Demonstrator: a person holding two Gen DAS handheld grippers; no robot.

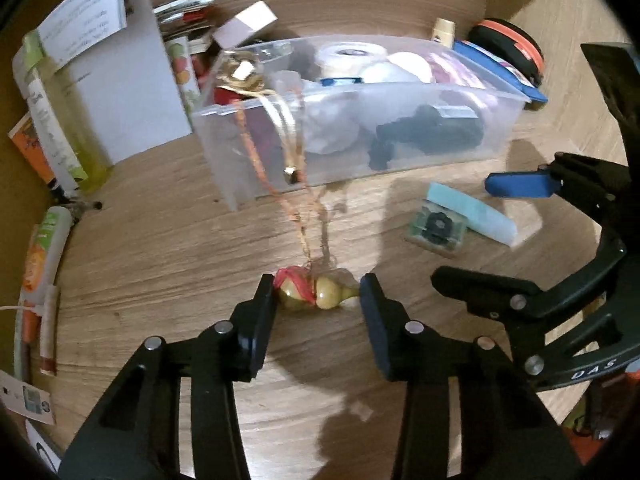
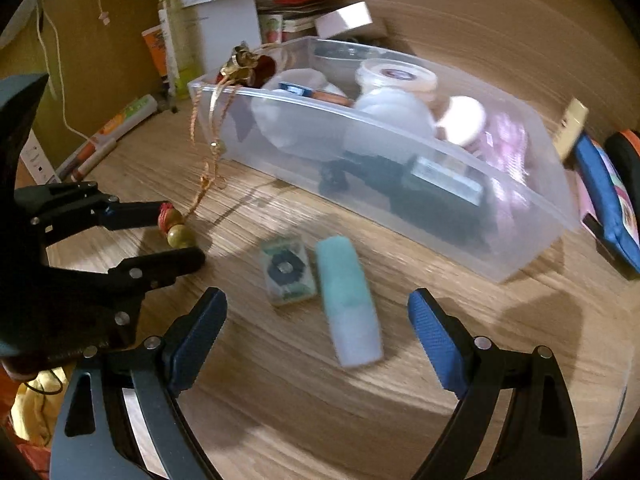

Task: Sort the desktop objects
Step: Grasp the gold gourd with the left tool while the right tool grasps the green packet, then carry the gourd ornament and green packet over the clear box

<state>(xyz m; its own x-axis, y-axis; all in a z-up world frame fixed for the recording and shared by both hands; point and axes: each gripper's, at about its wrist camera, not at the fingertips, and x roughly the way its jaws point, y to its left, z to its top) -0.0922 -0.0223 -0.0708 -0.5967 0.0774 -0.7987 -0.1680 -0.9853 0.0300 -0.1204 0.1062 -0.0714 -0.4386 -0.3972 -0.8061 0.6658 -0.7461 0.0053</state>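
**Sorting mostly done, a few stragglers left on the desk**

A wooden desk (image 2: 304, 408) is seen, and most of it is taken up on the far side by a clear plastic bin (image 2: 520, 240). The bin is already well filled: tubs, white lids, something dark and something pink can be made out through its wall, so a good chunk of the sorting looks finished. Bottles, a box and papers are stacked at the far left, and a blue pouch (image 2: 604, 196) is parked just right of the bin; whether those count as sorted can't be told.

Three loose things are left on the near side of the bin. A pale teal block (image 2: 348, 300) lies in the middle, with a small flat packet (image 2: 288, 276) with a dark ring in it just beside it on the left. Further left a gourd-shaped charm (image 1: 316, 292) rests on the desk, and its cord (image 1: 296, 216) is still draped up over the bin's left corner.

The left gripper (image 1: 318, 294) is placed around the charm; one pad touches the red-wrapped end, but a sliver of gap shows at the other pad, so it isn't clamped yet. The right gripper (image 2: 318, 320) is held wide apart, empty, above the teal block.

So roughly: bin loaded, three items still to be dealt with, charm probably next.
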